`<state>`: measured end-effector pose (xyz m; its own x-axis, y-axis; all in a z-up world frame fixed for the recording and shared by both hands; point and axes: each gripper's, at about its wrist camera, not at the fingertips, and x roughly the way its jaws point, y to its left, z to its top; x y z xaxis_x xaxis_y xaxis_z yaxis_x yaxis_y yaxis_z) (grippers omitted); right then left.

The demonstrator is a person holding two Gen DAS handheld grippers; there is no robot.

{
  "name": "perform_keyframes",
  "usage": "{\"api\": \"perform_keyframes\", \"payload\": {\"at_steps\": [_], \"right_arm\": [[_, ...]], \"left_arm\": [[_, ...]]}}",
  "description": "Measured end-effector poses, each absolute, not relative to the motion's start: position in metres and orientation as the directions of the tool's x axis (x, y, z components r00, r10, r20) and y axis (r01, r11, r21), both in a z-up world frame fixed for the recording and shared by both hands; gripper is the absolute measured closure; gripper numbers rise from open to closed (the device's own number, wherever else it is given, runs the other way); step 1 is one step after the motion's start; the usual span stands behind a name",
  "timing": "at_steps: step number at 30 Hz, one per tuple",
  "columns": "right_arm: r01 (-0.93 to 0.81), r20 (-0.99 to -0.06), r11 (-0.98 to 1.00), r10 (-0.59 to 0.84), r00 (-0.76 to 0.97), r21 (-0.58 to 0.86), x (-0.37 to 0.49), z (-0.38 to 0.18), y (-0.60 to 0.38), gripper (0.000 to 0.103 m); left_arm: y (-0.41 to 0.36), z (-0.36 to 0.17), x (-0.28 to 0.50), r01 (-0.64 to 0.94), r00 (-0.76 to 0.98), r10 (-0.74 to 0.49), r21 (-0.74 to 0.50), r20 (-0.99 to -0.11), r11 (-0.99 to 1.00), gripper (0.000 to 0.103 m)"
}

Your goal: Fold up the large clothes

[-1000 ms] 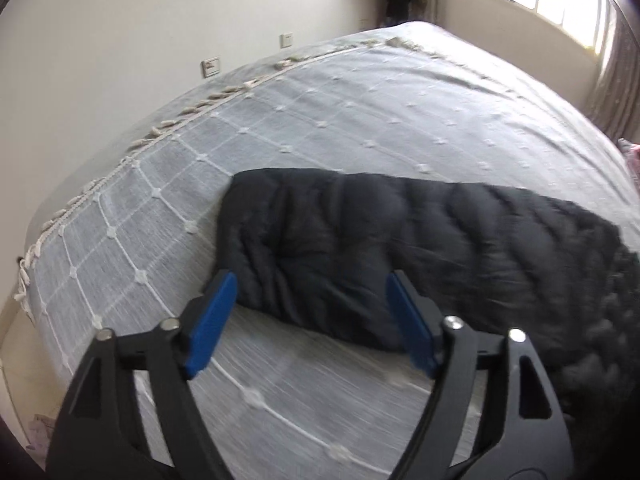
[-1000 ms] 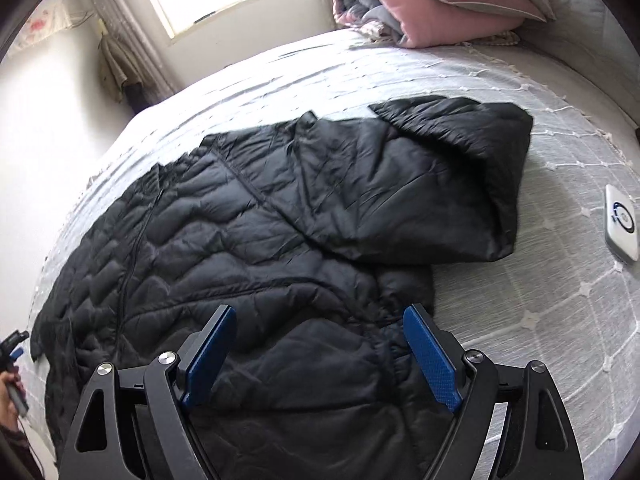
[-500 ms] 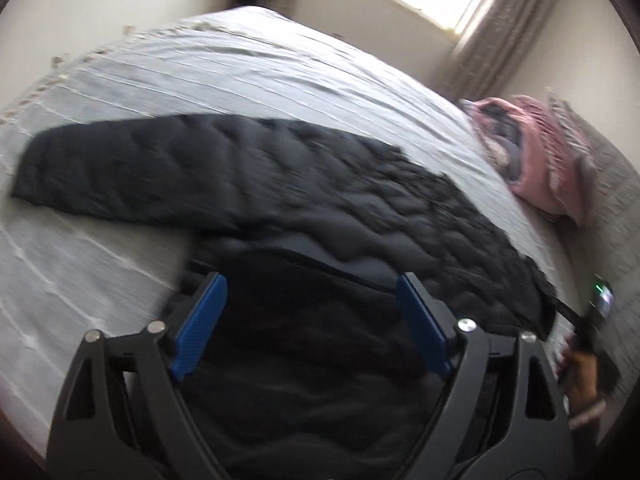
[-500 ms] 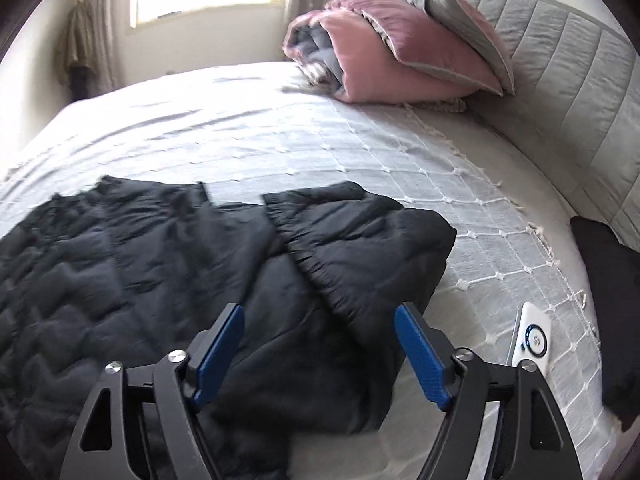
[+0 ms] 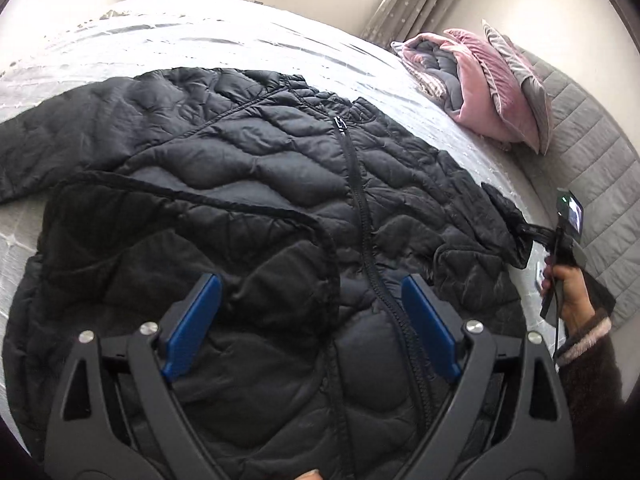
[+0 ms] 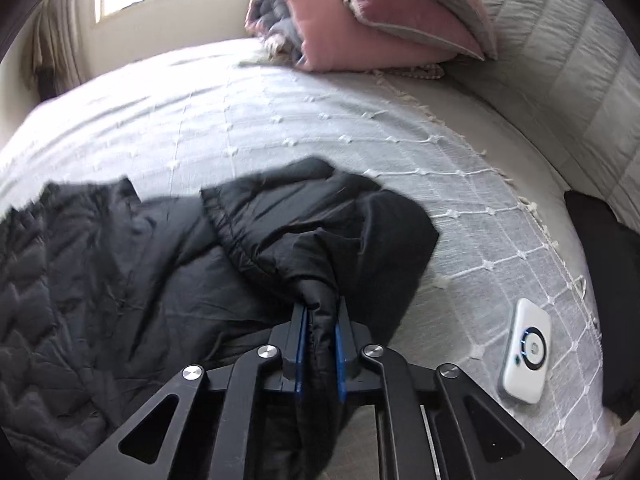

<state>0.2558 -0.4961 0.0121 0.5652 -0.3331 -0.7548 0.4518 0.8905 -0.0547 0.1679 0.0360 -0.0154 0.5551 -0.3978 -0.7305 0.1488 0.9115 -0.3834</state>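
Black quilted jacket (image 5: 256, 168) lies spread zipper-up on the bed (image 5: 248, 52), one sleeve out left. My left tool (image 5: 310, 320) hovers over its lower front, jaws wide, gripping nothing. My right tool (image 6: 319, 346) is clamped tight on a bunched jacket fold. White device (image 6: 528, 350) right of it.

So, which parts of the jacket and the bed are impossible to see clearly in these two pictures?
- Jacket hem, left wrist view: hidden behind the open left gripper.
- Cloth pinched in the right gripper, right wrist view: the fingers cover it.
- White device markings, right wrist view: too small.
- Dark thing at the right edge: cut off.
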Motion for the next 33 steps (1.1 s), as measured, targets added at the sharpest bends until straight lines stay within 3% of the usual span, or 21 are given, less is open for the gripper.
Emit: {"api": "perform_keyframes", "payload": {"at_steps": [6, 10, 16, 19, 20, 21, 25, 27, 29, 31, 33], "right_arm": [[0.502, -0.710, 0.845, -0.236, 0.663, 0.187, 0.178, 0.033, -0.546, 0.093], [0.465, -0.669, 0.788, -0.092, 0.738, 0.404, 0.116, 0.014, -0.583, 0.091], [0.448, -0.606, 0.672, 0.002, 0.796, 0.590, 0.045, -0.007, -0.632, 0.083], [0.414, -0.559, 0.643, 0.028, 0.829, 0.645, 0.035, 0.002, -0.642, 0.059], [0.396, -0.534, 0.637, 0.029, 0.845, 0.662, 0.034, 0.006, -0.644, 0.031], [0.381, -0.504, 0.630, 0.019, 0.864, 0.676, 0.032, 0.011, -0.646, 0.016], [0.304, -0.386, 0.525, 0.050, 0.921, 0.795, 0.038, 0.010, -0.662, 0.016], [0.371, -0.436, 0.505, 0.013, 0.900, 0.779, 0.043, 0.004, -0.667, 0.016], [0.505, -0.551, 0.523, -0.079, 0.831, 0.686, 0.053, -0.003, -0.664, 0.016], [0.635, -0.678, 0.566, -0.173, 0.715, 0.526, 0.070, -0.010, -0.656, 0.016], [0.695, -0.749, 0.602, -0.229, 0.622, 0.393, 0.087, -0.020, -0.647, 0.021]], "left_arm": [[0.043, -0.019, 0.165, 0.126, 0.556, -0.407, -0.411, -0.724, 0.903, 0.012], [0.045, -0.020, 0.164, 0.117, 0.555, -0.399, -0.406, -0.730, 0.906, 0.011], [0.044, -0.021, 0.163, 0.120, 0.553, -0.384, -0.385, -0.740, 0.915, 0.011], [0.039, -0.022, 0.164, 0.128, 0.555, -0.378, -0.373, -0.741, 0.919, 0.011], [0.037, -0.023, 0.164, 0.131, 0.551, -0.379, -0.372, -0.743, 0.919, 0.011], [0.034, -0.024, 0.164, 0.133, 0.547, -0.380, -0.371, -0.746, 0.919, 0.011], [0.028, -0.026, 0.164, 0.138, 0.540, -0.377, -0.362, -0.753, 0.922, 0.011], [0.026, -0.026, 0.164, 0.141, 0.540, -0.379, -0.363, -0.752, 0.921, 0.011], [0.025, -0.027, 0.165, 0.144, 0.538, -0.384, -0.368, -0.750, 0.919, 0.011], [0.024, -0.028, 0.165, 0.145, 0.539, -0.385, -0.368, -0.750, 0.919, 0.012], [0.022, -0.028, 0.165, 0.150, 0.539, -0.383, -0.362, -0.750, 0.920, 0.012]]}}
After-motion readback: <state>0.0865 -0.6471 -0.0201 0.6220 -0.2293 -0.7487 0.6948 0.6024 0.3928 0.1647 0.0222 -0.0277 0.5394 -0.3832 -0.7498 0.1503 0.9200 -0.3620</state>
